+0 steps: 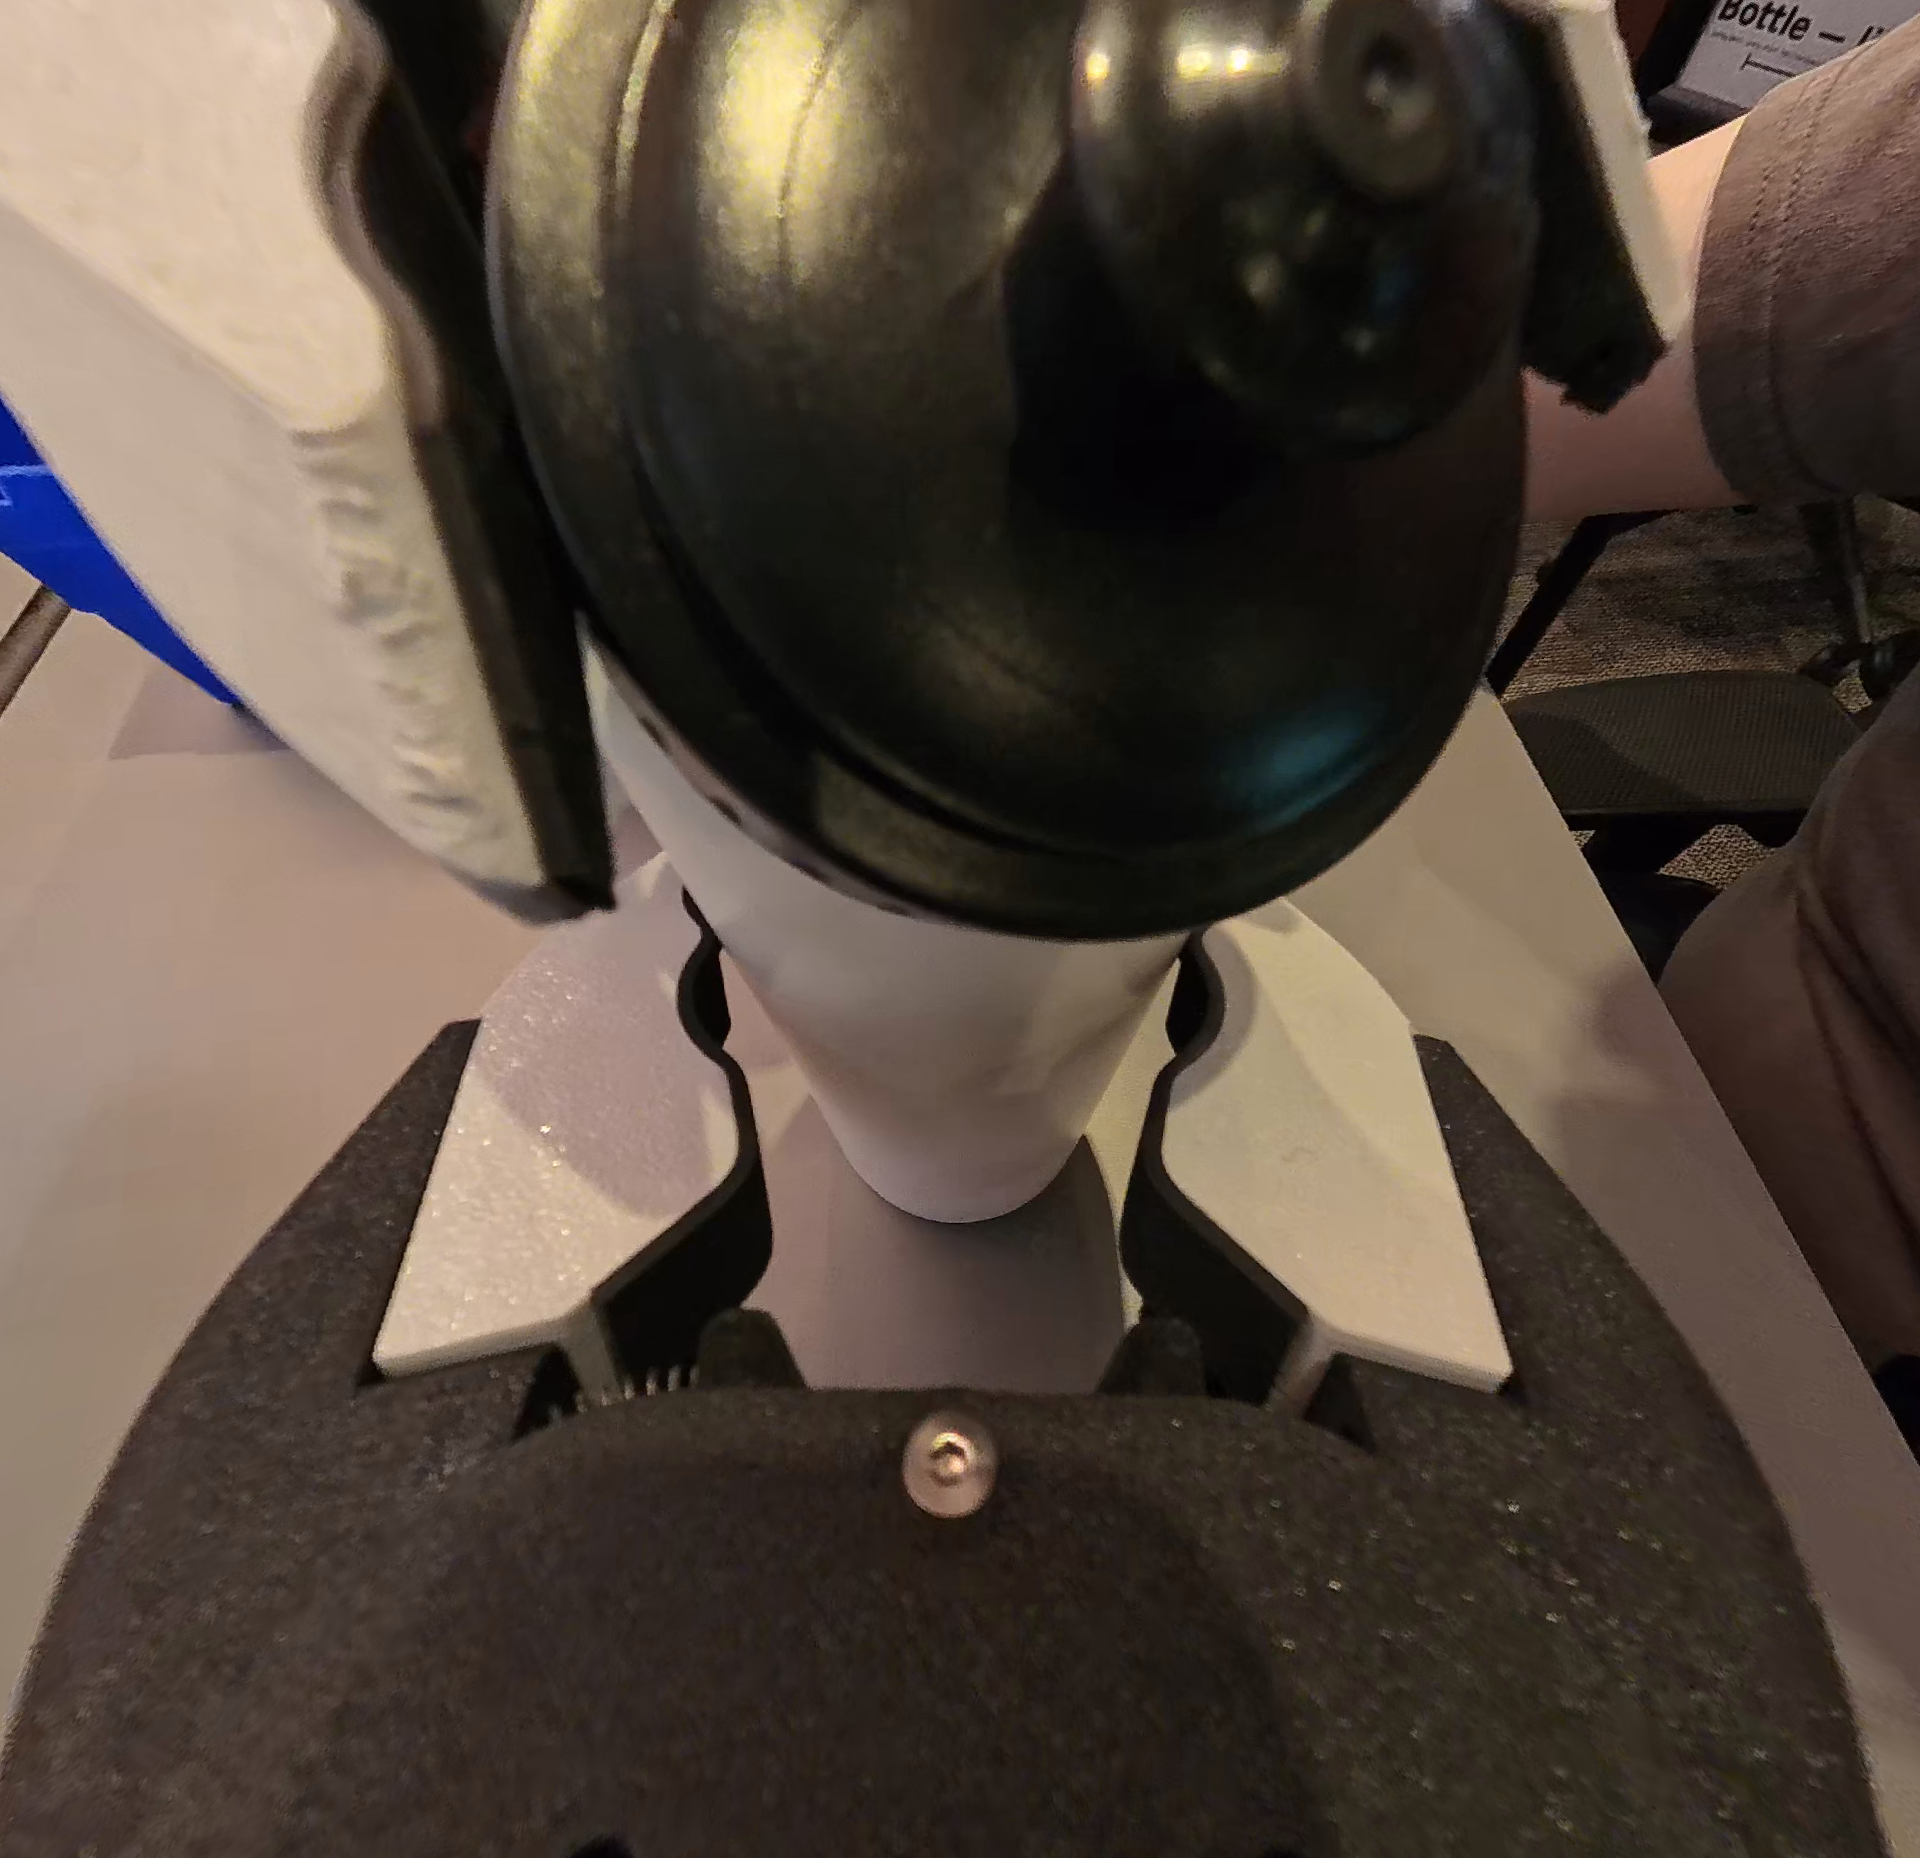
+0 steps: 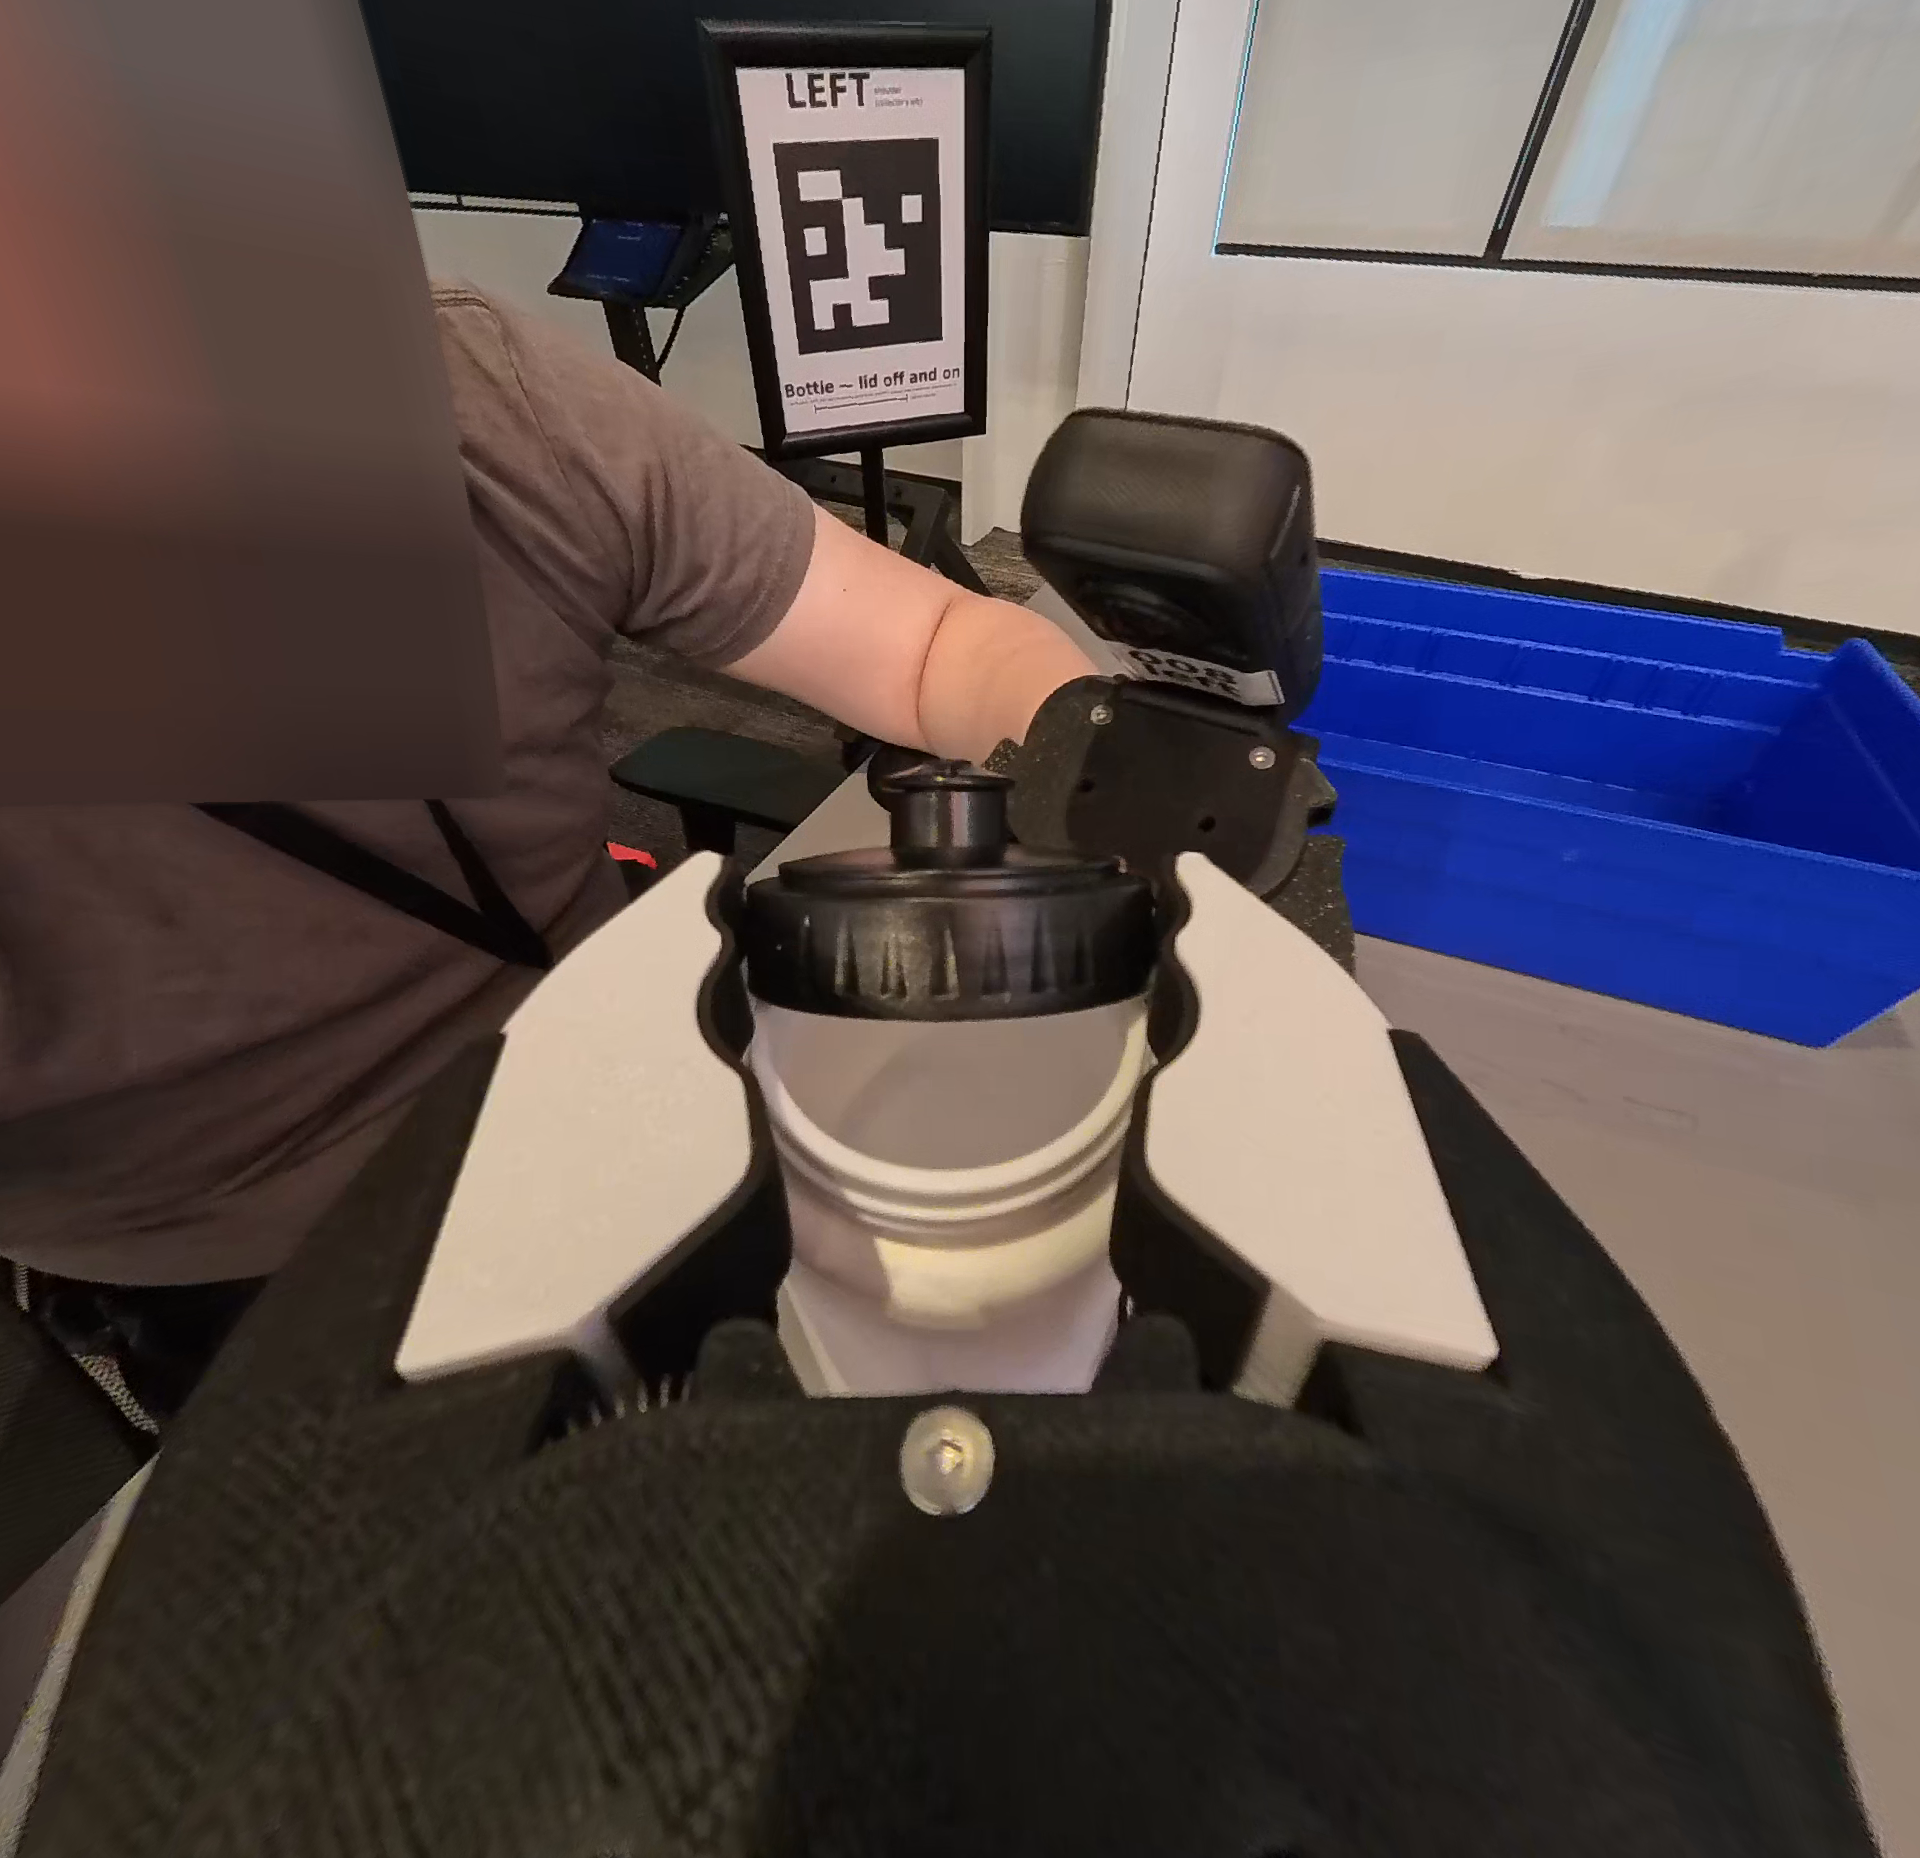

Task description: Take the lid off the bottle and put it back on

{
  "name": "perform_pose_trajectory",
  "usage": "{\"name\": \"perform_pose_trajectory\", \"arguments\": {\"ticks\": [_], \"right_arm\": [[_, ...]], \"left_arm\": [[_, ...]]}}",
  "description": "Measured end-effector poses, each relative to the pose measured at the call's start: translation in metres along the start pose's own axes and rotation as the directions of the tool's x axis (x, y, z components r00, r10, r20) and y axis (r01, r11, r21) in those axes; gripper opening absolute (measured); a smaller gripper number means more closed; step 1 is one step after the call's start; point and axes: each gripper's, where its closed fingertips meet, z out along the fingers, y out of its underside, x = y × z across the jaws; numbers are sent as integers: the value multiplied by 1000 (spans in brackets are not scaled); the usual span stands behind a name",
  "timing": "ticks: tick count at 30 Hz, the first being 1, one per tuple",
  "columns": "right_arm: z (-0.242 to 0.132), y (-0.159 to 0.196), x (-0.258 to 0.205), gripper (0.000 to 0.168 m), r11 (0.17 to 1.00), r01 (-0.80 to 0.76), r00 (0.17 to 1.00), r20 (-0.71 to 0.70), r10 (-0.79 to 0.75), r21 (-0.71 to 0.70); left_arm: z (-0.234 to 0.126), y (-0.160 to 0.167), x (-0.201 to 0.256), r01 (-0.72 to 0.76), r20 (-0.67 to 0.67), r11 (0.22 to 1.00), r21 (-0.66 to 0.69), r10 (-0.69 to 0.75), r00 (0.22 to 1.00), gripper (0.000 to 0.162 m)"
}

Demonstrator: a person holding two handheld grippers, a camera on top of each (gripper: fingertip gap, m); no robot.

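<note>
R hand-held gripper point(image 2: 948, 961) is clamped on the black lid point(image 2: 948, 941), one finger point(image 2: 623, 1102) each side of its ribbed rim, pads touching. The lid sits above the white bottle point(image 2: 940, 1278); bare thread rings show on the bottle neck below the rim, w/ a grey band between lid and threads. Can't tell whether the lid is fully free or only partly up. Lid spout stands upright.

L hand-held gripper point(image 1: 951, 1008) is closed on the bottle point(image 1: 935, 1060) body, fingers point(image 1: 582, 1133) pressed on both sides low down. L wrist view looks down over the lid point(image 1: 987, 458), which fills the top half, blurry; the R gripper's fingers flank it at upper left and upper right. Bottle base is near the grey counter point(image 1: 208, 1029); contact w/ it not clear.

In the R wrist view the L gripper's body and camera point(image 2: 1174, 561) sit just behind the lid, held by a person's arm point(image 2: 935, 655) in a brown sleeve. A blue bin point(image 2: 1621, 832) lies on the counter point(image 2: 1662, 1237) to the right, apart from the bottle. A framed sign point(image 2: 862, 239) w/ a black-and-white marker stands farther back.
</note>
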Motion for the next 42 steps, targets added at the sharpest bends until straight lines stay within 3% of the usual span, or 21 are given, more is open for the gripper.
{"name": "perform_pose_trajectory", "arguments": {"ticks": [4,7,11,13,15,18,21,24,33,42], "right_arm": [[-6,-17,-1,77,996,11,1000,-5,-10,87],[-18,-26,7,77,996,41,994,-101,-33,83],[-76,-43,28,77,994,94,927,-369,-66,60],[-135,-36,52,77,998,63,794,-606,-47,5],[-202,-7,74,77,999,-52,621,-783,27,-7],[-276,60,97,77,953,-268,403,-882,246,144],[-300,134,111,77,838,-477,256,-871,420,265],[-304,180,115,78,772,-597,178,-903,391,216],[-291,221,120,78,721,-691,209,-942,263,48],[-286,234,114,79,696,-717,268,-936,227,-37]], "left_arm": [[0,0,-1,8,7,1000,-2,-8,1000,84],[0,0,-1,7,9,1000,-2,-7,1000,84],[-1,1,-6,15,34,1000,-5,-14,999,84],[-2,1,-9,25,48,1000,0,-25,999,84],[-2,1,-10,26,47,1000,2,-26,999,84],[-2,1,-10,27,45,1000,2,-27,999,84],[-1,1,-9,27,43,1000,6,-27,999,84],[-1,1,-9,23,42,1000,4,-23,999,84],[0,0,-6,20,30,1000,3,-20,999,84],[0,0,-4,17,21,1000,4,-17,1000,84]]}}
